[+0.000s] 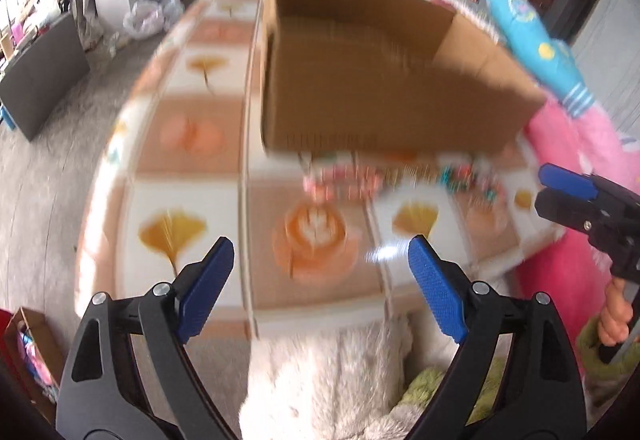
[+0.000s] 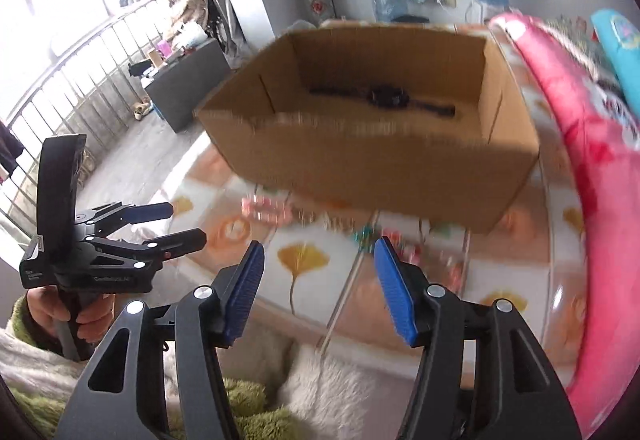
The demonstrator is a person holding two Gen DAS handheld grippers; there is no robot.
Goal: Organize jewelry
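Two grippers over patterned table cover [image 1: 192, 144], both pointed down toward it, neither holding anything. Left gripper [image 1: 322, 290]: jaws spread wide, bare cloth between pads, nothing touched. Right gripper [image 2: 320, 290]: jaws parted to a middling gap, also empty; cloth and a ginkgo-leaf print showing through the gap.

Loose jewelry [image 1: 348, 180] ahead of both jaw pairs, beyond fingertips, strung along near foot of cardboard box [image 2: 372, 160]: pinkish beaded piece [image 2: 266, 210] ahead and left of right jaws, greenish cluster [image 2: 366, 234] almost straight ahead. Heavy blur; kind and count of pieces cannot be told.

Box upright, open top, placed just behind the scatter — judged so as to keep each carry short. Dark strap-like item [image 2: 384, 100], perhaps a watch, flat on box floor; taken as already sorted.

Open, empty jaws fit an approach to a fresh pick rather than a carry. Wide left spread suits scooping a bulky strand; narrower right gap suits a small cluster. Pink bedding [image 2: 580, 160] crowding right of right jaws; snag risk there.

Hand [image 2: 64, 316] in green fleecy sleeve on left handle.
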